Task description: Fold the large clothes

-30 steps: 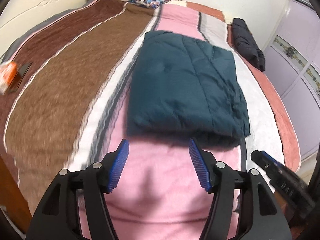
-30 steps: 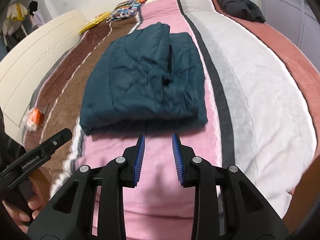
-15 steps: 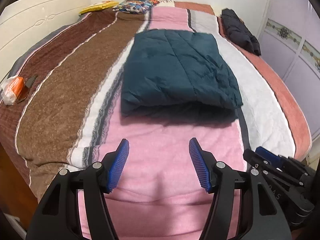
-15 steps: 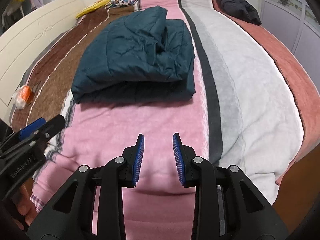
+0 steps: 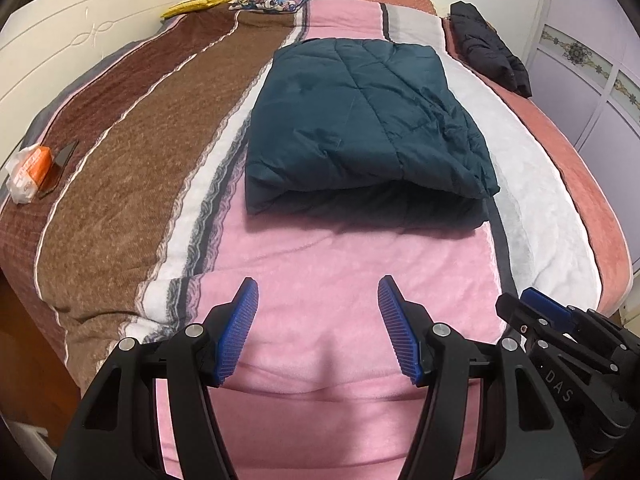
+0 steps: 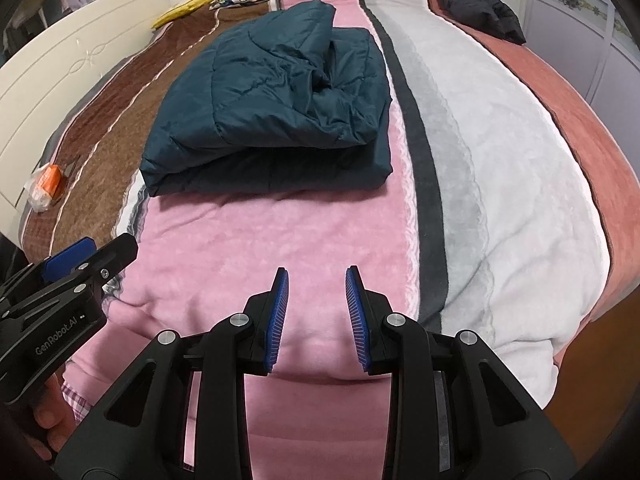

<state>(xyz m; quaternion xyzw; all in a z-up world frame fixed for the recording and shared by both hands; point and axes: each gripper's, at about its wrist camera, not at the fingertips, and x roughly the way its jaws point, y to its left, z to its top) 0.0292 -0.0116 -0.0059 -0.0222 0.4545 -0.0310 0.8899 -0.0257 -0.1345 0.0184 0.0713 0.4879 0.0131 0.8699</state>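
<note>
The dark teal coat [image 5: 366, 120] lay folded in the middle of the bed [image 5: 328, 280], apart from both grippers. The left gripper [image 5: 318, 328] and right gripper [image 6: 314, 316] had loose jaws, holding nothing. The puffy top fold could spring open if grabbed too thinly.

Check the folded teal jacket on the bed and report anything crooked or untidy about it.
The teal jacket is folded, but not cleanly: in the right wrist view its top layer bunches into a rumpled ridge near the right edge and sits askew over the layer beneath. Its near fold gapes open. Both grippers are clear of it.
</note>
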